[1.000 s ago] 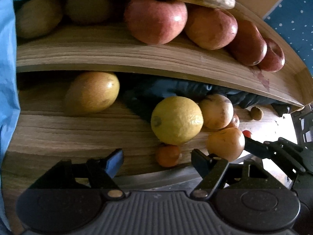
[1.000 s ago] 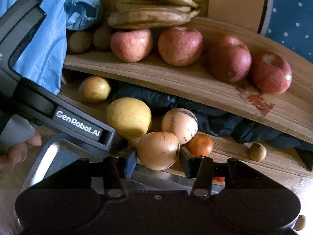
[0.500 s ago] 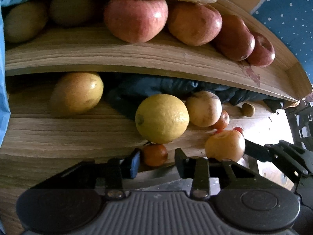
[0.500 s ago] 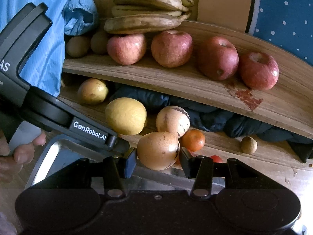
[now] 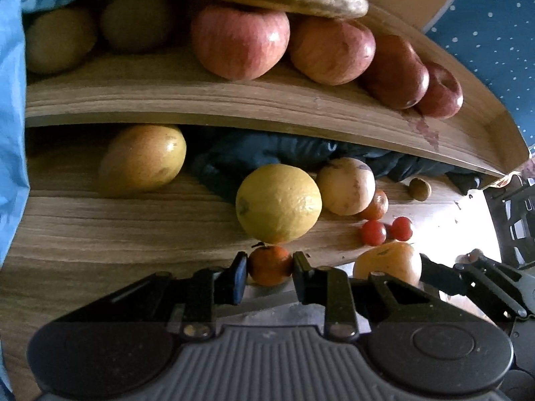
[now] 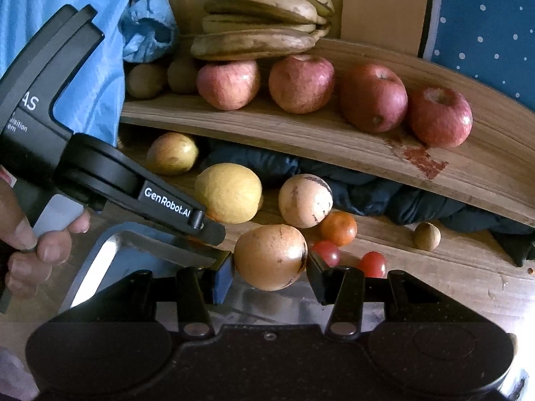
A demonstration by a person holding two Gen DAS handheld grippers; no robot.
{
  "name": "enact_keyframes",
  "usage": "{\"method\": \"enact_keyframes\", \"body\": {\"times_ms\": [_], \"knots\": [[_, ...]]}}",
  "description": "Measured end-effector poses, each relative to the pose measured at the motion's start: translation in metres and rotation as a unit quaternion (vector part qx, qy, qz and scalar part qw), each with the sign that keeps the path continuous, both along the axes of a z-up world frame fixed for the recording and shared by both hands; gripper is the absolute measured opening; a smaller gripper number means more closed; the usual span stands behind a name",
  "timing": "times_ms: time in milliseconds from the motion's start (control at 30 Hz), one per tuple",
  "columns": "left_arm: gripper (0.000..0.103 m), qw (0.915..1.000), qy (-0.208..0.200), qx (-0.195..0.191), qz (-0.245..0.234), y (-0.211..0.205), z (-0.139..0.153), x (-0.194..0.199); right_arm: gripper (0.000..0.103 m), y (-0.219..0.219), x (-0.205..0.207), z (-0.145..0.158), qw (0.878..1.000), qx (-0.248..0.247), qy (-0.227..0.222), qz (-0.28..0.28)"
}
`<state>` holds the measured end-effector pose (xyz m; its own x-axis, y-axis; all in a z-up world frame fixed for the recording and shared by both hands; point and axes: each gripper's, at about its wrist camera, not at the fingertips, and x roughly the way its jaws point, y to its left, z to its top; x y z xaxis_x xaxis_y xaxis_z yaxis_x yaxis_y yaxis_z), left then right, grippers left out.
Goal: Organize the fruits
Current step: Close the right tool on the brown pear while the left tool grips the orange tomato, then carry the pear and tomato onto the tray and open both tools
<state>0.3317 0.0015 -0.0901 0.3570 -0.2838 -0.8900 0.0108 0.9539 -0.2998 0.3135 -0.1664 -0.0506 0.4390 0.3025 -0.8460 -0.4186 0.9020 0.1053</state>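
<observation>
So you had both tongs loaded. Your left tongs [image 5: 270, 269] had just closed on the small tangerine [image 5: 270, 265] at the front edge of the tabletop [image 5: 100, 227], its stem end up. Your right tongs [image 6: 270, 269] were clamped on the tan oval fruit [image 6: 270, 256] — its long axis ran across, pad to pad, over the steel tray [image 6: 110, 257].

By my reading you were partway: apples [image 6: 301, 83] sat in a row on the upper shelf [image 6: 301, 130] with bananas [image 6: 260, 16] stacked behind. Still loose below were the large lemon [image 5: 278, 202], a speckled pale fruit [image 5: 346, 185], another yellowish one [image 5: 143, 160], a second tangerine [image 6: 338, 228] and two cherry tomatoes [image 5: 373, 233] — none grouped.
</observation>
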Motion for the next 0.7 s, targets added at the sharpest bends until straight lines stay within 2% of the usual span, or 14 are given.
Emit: {"method": "enact_keyframes", "body": {"times_ms": [367, 700], "knots": [[0.031, 0.9997, -0.019, -0.010, 0.009, 0.010, 0.014, -0.030, 0.049, 0.004, -0.028, 0.011, 1.000, 0.016, 0.001, 0.015], [0.031, 0.9997, -0.015, -0.008, -0.015, 0.020, 0.022, -0.078, 0.049, 0.017, -0.054, 0.013, 0.997, 0.032, 0.024, 0.066]]}}
